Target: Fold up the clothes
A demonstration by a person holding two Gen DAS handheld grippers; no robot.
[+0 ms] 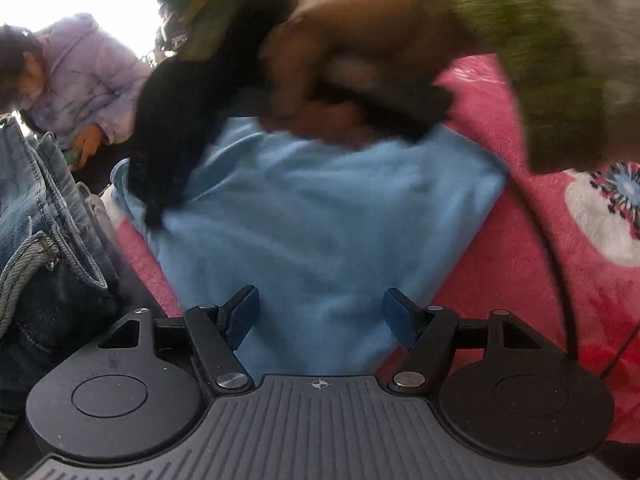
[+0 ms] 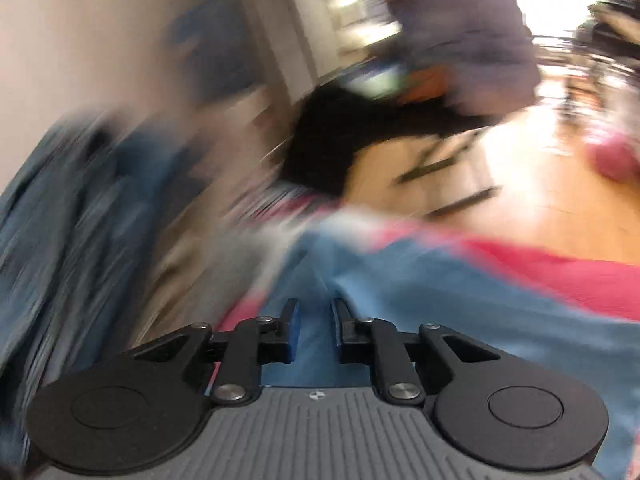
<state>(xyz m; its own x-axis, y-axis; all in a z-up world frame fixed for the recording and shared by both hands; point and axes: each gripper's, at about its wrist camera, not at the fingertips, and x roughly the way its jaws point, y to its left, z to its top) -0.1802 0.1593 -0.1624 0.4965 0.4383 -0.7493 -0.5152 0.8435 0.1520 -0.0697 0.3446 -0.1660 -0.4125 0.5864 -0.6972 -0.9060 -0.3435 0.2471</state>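
A light blue garment point(image 1: 320, 208) lies flat on a pink blanket point(image 1: 520, 260). My left gripper point(image 1: 320, 312) hovers over its near edge, open, with nothing between the blue pads. In the left wrist view, a hand in a green-cuffed sleeve point(image 1: 540, 60) holds my right gripper point(image 1: 154, 216), blurred, its tip down at the garment's far left corner. In the blurred right wrist view, my right gripper point(image 2: 316, 328) has its fingers a narrow gap apart. The blue garment point(image 2: 440, 300) shows through the gap, and I cannot make out a pinch.
A heap of blue jeans point(image 1: 36, 240) lies at the left of the blanket. A person in a lilac jacket point(image 1: 88, 80) bends over beyond it. A black cable point(image 1: 560, 280) trails across the blanket on the right. A wooden floor point(image 2: 560, 208) lies past the blanket's edge.
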